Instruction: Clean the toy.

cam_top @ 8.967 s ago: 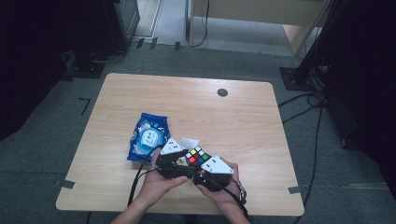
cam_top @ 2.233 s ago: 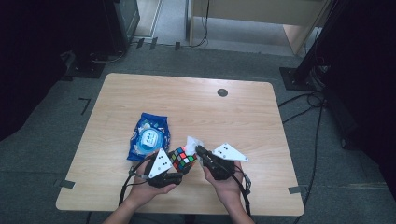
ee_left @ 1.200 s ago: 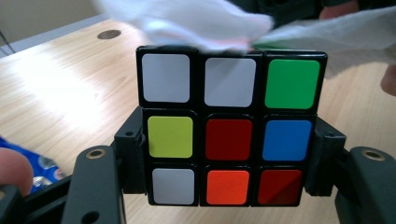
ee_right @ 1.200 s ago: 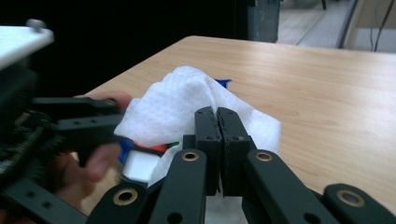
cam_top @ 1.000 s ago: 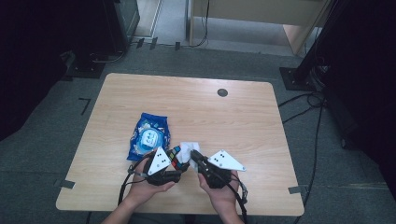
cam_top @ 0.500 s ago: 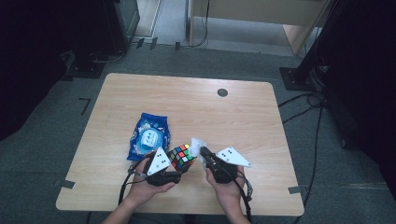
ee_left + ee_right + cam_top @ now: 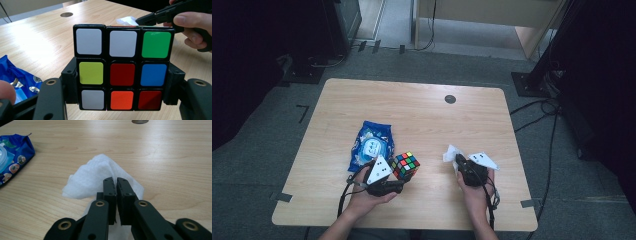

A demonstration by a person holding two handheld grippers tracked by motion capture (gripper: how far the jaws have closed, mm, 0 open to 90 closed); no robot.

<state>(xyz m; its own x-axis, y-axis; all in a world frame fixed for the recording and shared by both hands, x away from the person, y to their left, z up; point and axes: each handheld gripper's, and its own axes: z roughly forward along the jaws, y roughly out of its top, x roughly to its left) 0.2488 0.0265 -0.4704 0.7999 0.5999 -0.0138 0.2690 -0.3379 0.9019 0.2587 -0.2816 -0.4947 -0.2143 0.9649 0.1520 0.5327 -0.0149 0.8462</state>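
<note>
So, at nine o'clock lay the blue wipes pack (image 7: 371, 146). Just at its four o'clock my left gripper (image 7: 398, 184) held the puzzle cube (image 7: 405, 165), jaws pressed on its two sides. Well apart, at three o'clock, my right gripper (image 7: 458, 160) had just begun easing its narrow jaws, with the white wipe (image 7: 100, 178) between them on the table (image 7: 427, 120).
</note>
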